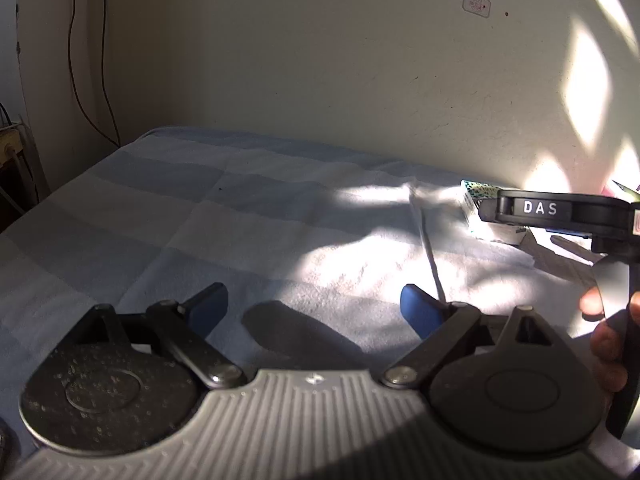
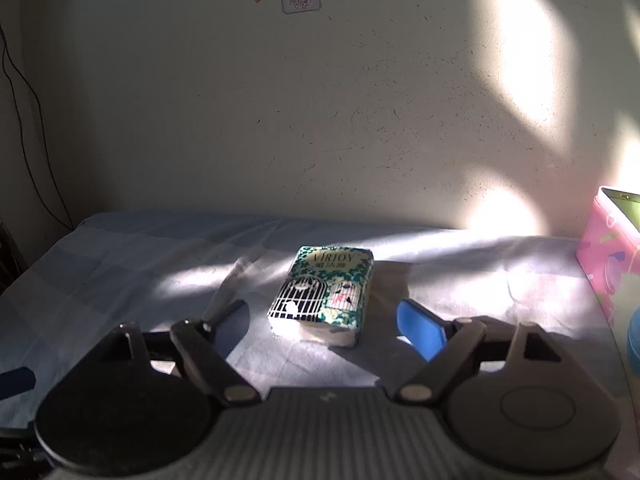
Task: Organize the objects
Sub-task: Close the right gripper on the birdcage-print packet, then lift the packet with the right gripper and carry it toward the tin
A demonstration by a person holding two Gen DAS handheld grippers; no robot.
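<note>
A small tissue pack (image 2: pixel 324 290) printed with green leaves and white birdcages lies flat on the pale blue cloth (image 2: pixel 140 264) that covers the table, lit by a patch of sun. It sits just ahead of the right gripper (image 2: pixel 322 320), roughly centred between the two blue-padded fingers (image 2: pixel 420 330), which stand wide apart with nothing between them. The pads do not yet touch the pack; they flank its near end on either side.

Off to the right, against the wall, stands a pink box (image 2: pixel 608 256) with a patterned side, and below it at the picture's edge a blue rounded thing (image 2: pixel 634 340) shows only in part. These may be where things are meant to go, though that is a guess.

The left gripper (image 1: pixel 314 308) hovers over bare cloth well to the left of the pack, its jaws also spread wide and empty. From its camera the pack (image 1: pixel 476 200) appears far to the right, half hidden behind the body of the other gripper (image 1: pixel 560 212).

As for progress, the pack is untouched and lies loose on the cloth, so this item's sorting seems not yet begun. The right claw looks lined up for a grasp; closing on the pack and carrying it to its place remain to be done.
</note>
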